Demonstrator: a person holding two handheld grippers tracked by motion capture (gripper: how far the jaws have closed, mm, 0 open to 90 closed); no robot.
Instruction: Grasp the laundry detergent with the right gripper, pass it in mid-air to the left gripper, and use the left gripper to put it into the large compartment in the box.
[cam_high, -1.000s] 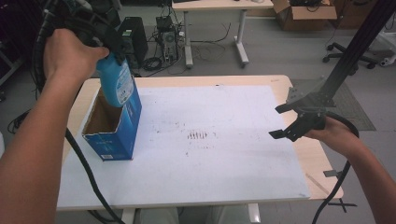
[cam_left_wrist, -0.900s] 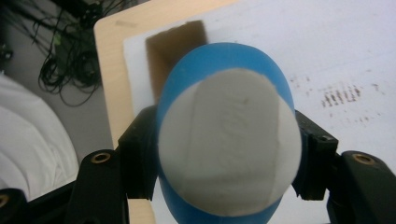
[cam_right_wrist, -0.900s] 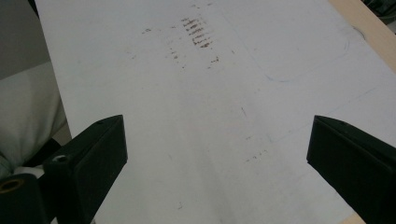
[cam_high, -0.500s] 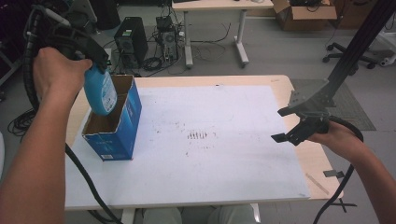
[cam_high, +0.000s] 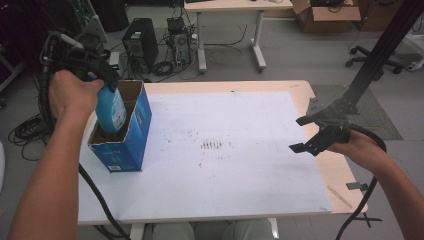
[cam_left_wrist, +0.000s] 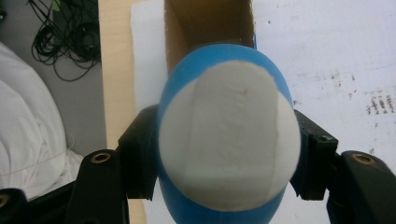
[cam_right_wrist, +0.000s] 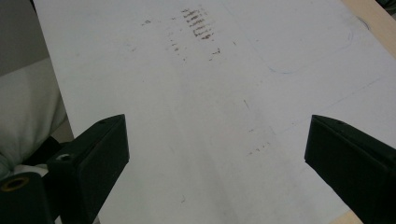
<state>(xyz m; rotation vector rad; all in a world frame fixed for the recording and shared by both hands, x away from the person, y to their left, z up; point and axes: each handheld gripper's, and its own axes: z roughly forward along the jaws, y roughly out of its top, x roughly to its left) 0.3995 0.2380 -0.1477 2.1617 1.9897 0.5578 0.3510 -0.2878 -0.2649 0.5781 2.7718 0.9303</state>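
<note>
A blue bottle (cam_high: 111, 110) with a white label hangs upright over an open blue cardboard box (cam_high: 131, 141) at the left of the table. My left gripper (cam_high: 102, 80) is shut on the bottle from above, and the bottle's lower end sits within the box's open top. In the left gripper view the bottle (cam_left_wrist: 228, 140) is clamped between both jaws of my left gripper (cam_left_wrist: 229, 161), with the box's brown inside (cam_left_wrist: 210, 23) beyond it. My right gripper (cam_high: 311, 135) hovers open over the mat's right edge; in its own view my right gripper (cam_right_wrist: 215, 149) has nothing between its jaws.
A white mat (cam_high: 235, 115) with brown smudges (cam_high: 212, 145) covers most of the wooden table (cam_high: 345, 175). A black stand (cam_high: 370, 65) rises at the right behind my right hand. Desks, a computer tower (cam_high: 140, 45) and cables sit on the floor beyond.
My left gripper has carried the bottle left and down, from above the box's right wall into its open top. The right gripper has barely shifted.
</note>
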